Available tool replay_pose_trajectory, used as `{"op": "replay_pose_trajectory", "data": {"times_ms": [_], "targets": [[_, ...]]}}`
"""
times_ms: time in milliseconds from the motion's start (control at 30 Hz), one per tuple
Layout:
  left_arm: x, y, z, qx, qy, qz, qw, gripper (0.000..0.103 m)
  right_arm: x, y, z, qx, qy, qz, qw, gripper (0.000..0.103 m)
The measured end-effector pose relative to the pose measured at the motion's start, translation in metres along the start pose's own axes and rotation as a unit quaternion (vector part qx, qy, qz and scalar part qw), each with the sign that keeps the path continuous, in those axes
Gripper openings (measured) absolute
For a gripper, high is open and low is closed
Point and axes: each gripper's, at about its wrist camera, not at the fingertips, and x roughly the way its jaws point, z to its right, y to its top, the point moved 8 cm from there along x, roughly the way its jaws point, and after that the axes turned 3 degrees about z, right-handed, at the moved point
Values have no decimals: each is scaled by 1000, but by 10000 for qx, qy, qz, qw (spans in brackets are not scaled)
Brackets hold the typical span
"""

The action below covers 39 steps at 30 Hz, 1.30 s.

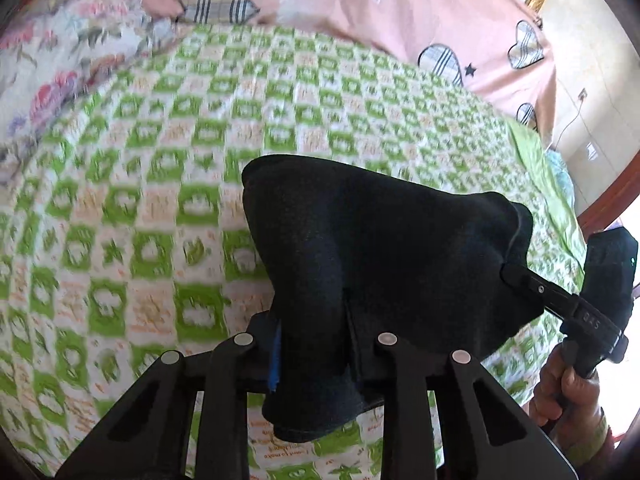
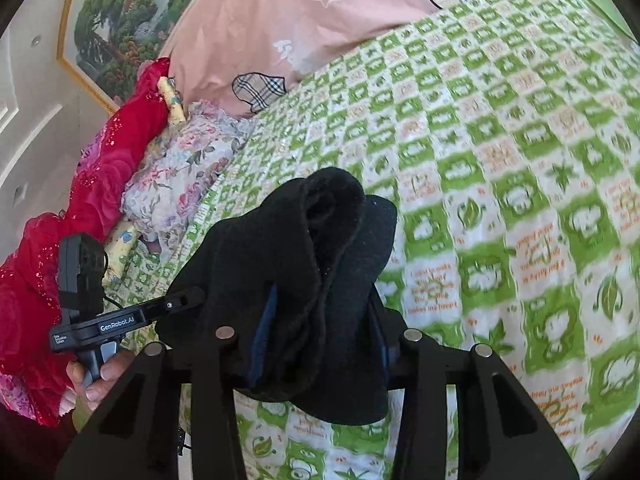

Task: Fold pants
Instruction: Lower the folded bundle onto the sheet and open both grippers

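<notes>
The black pants [image 1: 380, 240] hang bunched above the bed, lifted off the cover. In the left wrist view my left gripper [image 1: 312, 340] is shut on a thick fold of them, and the cloth hides its fingertips. Further right, my right gripper [image 1: 510, 272] bites the pants' other edge, with a hand [image 1: 568, 392] on its handle. In the right wrist view the pants [image 2: 304, 264] fill the gap between the right gripper's [image 2: 320, 332] blue pads, pinched there. The left gripper [image 2: 192, 298] meets the cloth from the left, held by a hand [image 2: 100, 376].
A green-and-white checked bedspread [image 1: 160, 200] covers the bed under the pants. A pink duvet with plaid hearts [image 2: 304, 20] lies at the far side. A floral pillow [image 2: 180, 176] and red cloth [image 2: 100, 184] sit by a framed painting [image 2: 120, 32].
</notes>
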Motion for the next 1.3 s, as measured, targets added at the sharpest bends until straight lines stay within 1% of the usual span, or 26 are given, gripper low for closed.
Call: {"op": "replay_pose_trajectory", "data": {"times_ms": [167, 367, 500, 600, 733, 867, 933, 1000, 1100, 1133, 1233, 1300], "targets": [[-2, 26, -10, -83, 80, 195, 9997, 25, 14, 29, -11, -155, 96, 83, 9998, 43], [10, 54, -28, -150, 286, 289, 9991, 25, 48, 59, -14, -288, 171, -62, 9994, 43], [23, 69, -42, -240, 444, 285, 9983, 25, 70, 75, -13, -405, 167, -112, 9990, 43], [32, 76, -50, -268, 593, 268, 9975, 25, 84, 83, -13, -473, 144, -172, 9986, 43], [41, 80, -58, -342, 665, 255, 9969, 25, 101, 89, -10, -539, 187, -305, 9979, 43], [53, 74, -65, -432, 723, 147, 9963, 25, 117, 85, -2, -591, 77, -537, 9968, 45], [57, 70, -67, -450, 715, 113, 9964, 26, 123, 80, 5, -600, -19, -629, 9962, 48], [58, 69, -66, -421, 690, 128, 9966, 29, 125, 79, 11, -595, -90, -626, 9962, 53], [60, 68, -66, -397, 699, 136, 9967, 36, 127, 78, 20, -544, -99, -628, 9965, 55], [61, 68, -67, -402, 696, 137, 9967, 37, 128, 78, 22, -527, -91, -628, 9966, 56], [61, 67, -68, -434, 737, 149, 9962, 43, 129, 78, 25, -555, -102, -615, 9965, 61], [58, 66, -69, -426, 764, 187, 9960, 47, 128, 78, 25, -540, -102, -605, 9967, 62]]}}
